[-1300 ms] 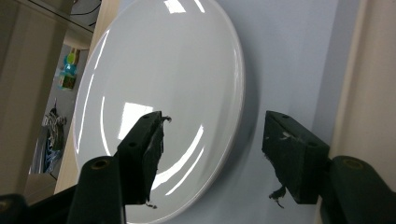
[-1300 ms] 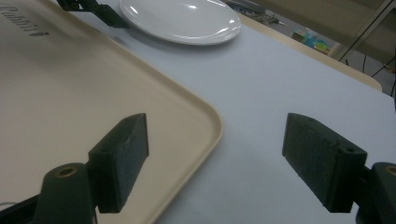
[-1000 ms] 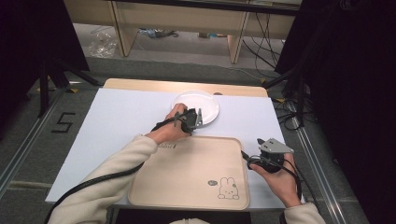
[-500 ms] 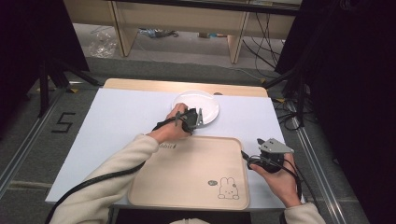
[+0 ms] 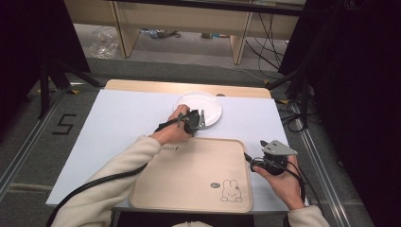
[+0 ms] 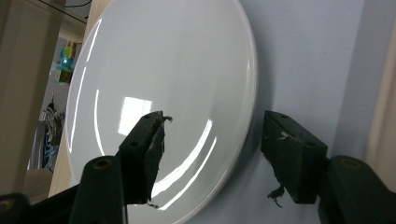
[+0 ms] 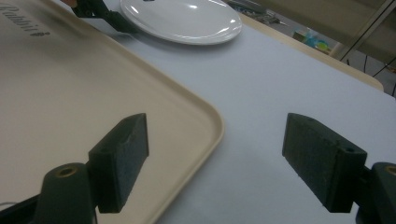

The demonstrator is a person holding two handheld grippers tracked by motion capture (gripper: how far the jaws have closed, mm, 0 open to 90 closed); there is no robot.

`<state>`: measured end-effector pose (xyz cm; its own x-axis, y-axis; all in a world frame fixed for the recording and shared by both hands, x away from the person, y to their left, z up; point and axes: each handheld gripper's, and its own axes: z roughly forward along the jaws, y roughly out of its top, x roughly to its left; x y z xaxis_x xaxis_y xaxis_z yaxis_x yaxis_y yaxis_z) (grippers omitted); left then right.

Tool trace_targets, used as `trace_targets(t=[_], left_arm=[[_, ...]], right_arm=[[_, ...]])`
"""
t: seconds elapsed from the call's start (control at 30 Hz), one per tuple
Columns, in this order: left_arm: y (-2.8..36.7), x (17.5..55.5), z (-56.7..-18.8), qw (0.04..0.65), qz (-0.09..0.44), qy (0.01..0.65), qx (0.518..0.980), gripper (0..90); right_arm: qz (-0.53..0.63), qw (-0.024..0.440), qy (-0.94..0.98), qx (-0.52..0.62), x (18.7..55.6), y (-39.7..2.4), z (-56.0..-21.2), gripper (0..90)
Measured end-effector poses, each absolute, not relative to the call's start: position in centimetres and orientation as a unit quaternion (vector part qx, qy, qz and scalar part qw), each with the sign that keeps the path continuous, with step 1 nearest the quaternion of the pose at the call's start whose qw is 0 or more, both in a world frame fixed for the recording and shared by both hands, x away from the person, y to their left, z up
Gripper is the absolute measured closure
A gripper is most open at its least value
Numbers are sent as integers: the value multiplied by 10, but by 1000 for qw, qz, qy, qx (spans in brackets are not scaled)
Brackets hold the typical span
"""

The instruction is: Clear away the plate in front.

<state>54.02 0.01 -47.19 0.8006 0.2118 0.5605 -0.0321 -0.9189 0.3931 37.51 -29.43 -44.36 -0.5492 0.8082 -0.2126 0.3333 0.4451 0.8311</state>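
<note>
sleeves: I wear cream long sleeves | my left gripper (image 5: 199,119): black body, thick black cable trailing along my arm | my right gripper (image 5: 253,159): black, grey three-cornered plate on top, thin black cables | pads (image 6: 152,144): dark foam, frayed edges, brass-ringed screw holes behind

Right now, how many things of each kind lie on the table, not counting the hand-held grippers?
White plate: 1
Beige tray with a rabbit drawing: 1
Pale blue table cover: 1
Total: 3
</note>
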Motion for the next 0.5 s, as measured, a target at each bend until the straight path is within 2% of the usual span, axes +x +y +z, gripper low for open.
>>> trace_targets(t=[0.5], left_arm=[[-1,542,-475,189,310,43,931,434]], right_arm=[[385,306,793,361,375,-294,-444,242]])
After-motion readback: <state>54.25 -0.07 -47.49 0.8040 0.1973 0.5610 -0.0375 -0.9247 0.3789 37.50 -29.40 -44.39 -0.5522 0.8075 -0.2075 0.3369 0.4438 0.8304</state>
